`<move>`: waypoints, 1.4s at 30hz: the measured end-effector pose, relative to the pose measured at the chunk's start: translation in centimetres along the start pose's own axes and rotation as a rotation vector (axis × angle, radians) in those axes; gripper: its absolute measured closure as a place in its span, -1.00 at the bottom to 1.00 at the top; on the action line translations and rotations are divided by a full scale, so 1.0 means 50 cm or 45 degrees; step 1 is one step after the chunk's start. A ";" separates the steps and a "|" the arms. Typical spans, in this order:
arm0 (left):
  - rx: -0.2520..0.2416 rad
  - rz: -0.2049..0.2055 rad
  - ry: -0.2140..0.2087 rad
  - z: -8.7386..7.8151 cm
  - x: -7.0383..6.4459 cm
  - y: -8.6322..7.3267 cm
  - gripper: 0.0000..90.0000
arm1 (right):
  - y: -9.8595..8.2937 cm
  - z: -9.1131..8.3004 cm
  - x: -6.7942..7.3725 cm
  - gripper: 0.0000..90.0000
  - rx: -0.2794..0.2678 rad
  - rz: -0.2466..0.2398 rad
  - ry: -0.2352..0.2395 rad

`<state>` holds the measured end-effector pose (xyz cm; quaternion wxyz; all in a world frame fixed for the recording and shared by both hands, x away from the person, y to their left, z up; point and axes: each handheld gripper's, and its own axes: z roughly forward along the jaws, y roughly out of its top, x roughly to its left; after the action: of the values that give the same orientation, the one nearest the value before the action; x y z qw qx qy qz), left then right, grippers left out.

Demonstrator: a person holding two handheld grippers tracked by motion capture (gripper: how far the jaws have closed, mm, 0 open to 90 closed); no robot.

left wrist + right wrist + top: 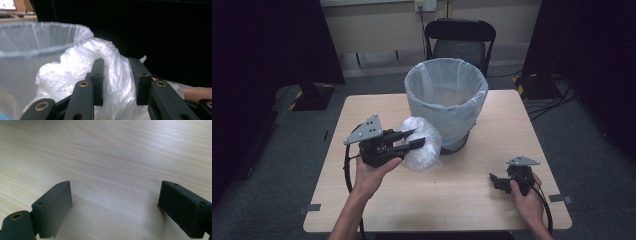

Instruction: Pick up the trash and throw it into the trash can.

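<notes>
One crumpled clear plastic bag (422,143) sits left of centre on the wooden table (462,195), touching the near left side of a lined waste bin (447,102). The left gripper (411,138) has its jaws closed around a fold of the bag. The right gripper (493,181) rests near the table's near right edge, jaws spread wide and empty.
</notes>
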<state>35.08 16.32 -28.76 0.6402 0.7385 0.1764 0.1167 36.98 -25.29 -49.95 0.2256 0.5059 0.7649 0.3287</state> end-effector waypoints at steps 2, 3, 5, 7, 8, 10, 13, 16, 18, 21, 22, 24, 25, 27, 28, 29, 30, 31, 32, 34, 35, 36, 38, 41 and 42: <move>-0.019 0.018 0.001 -0.004 0.001 0.017 0.50 | 0.000 0.000 0.000 -0.76 0.000 0.000 0.000; -0.048 0.018 0.005 -0.005 0.001 0.025 0.50 | 0.000 0.000 0.000 -0.76 0.000 0.000 0.000; -0.101 0.027 -0.003 -0.004 0.004 0.049 0.50 | 0.000 0.000 0.000 -0.76 0.000 0.000 0.000; -0.112 0.033 -0.004 -0.002 0.005 0.056 0.50 | 0.000 0.000 0.000 -0.76 0.000 0.000 0.000; -0.123 0.039 -0.003 0.000 0.007 0.064 0.50 | 0.000 0.000 0.000 -0.76 0.000 0.000 0.000; -0.142 0.040 -0.001 0.007 0.014 0.078 0.50 | 0.000 0.000 0.000 -0.76 0.000 0.000 0.000; -0.172 0.038 -0.004 0.019 0.029 0.097 0.50 | 0.000 0.000 0.000 -0.76 -0.001 0.002 -0.001; -0.186 0.044 -0.004 0.034 0.044 0.114 0.50 | 0.000 0.000 0.000 -0.76 -0.001 0.001 -0.001; -0.193 0.037 -0.006 0.044 0.056 0.122 0.50 | 0.000 0.000 0.000 -0.76 -0.001 0.001 -0.001; -0.227 -0.007 -0.016 0.066 0.083 0.135 0.50 | 0.000 0.000 0.000 -0.76 -0.002 0.000 -0.002; -0.227 -0.007 -0.016 0.066 0.083 0.135 0.50 | 0.000 0.000 0.000 -0.76 -0.002 0.000 -0.002; -0.223 -0.009 -0.005 0.078 0.093 0.143 0.50 | 0.000 0.000 0.000 -0.76 -0.001 0.001 -0.002; -0.221 -0.001 -0.004 0.084 0.097 0.148 0.50 | 0.000 0.000 0.000 -0.76 -0.001 0.001 -0.002; -0.210 0.011 0.008 0.100 0.114 0.162 0.50 | 0.000 0.000 0.000 -0.76 -0.001 0.001 -0.002; -0.210 0.011 0.008 0.100 0.114 0.162 0.49 | 0.000 0.000 0.000 -0.76 -0.001 0.001 -0.002; -0.205 0.001 0.039 0.112 0.130 0.165 0.50 | 0.000 0.000 0.000 -0.76 -0.002 0.000 -0.002; -0.205 0.001 0.039 0.112 0.130 0.165 0.50 | 0.000 0.000 0.000 -0.76 -0.002 0.000 -0.002; -0.183 -0.001 0.059 0.122 0.142 0.166 0.50 | 0.000 0.000 0.000 -0.76 -0.002 0.000 -0.002; -0.179 0.001 0.065 0.128 0.150 0.166 0.50 | 0.000 0.000 0.000 -0.76 -0.002 0.000 -0.002; -0.181 -0.006 0.067 0.134 0.162 0.166 0.49 | 0.000 0.000 0.000 -0.76 -0.002 0.000 -0.002; -0.178 -0.004 0.075 0.138 0.169 0.166 0.48 | 0.000 0.000 0.000 -0.76 -0.001 0.001 -0.001; -0.180 -0.012 0.082 0.142 0.175 0.166 0.47 | 0.000 0.000 0.000 -0.76 0.000 0.000 0.000; -0.172 -0.012 0.081 0.150 0.187 0.168 0.43 | 0.000 0.000 0.000 -0.76 0.000 0.000 0.000; -0.116 -0.032 0.146 0.168 0.218 0.168 0.36 | 0.000 0.000 0.000 -0.76 0.000 0.000 0.000; -0.116 -0.032 0.146 0.168 0.218 0.168 0.31 | 0.000 0.000 0.000 -0.76 0.000 0.000 0.000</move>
<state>49.30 12.19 -22.35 0.6633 0.6986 0.2165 0.1588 36.98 -25.29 -49.96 0.2256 0.5059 0.7650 0.3287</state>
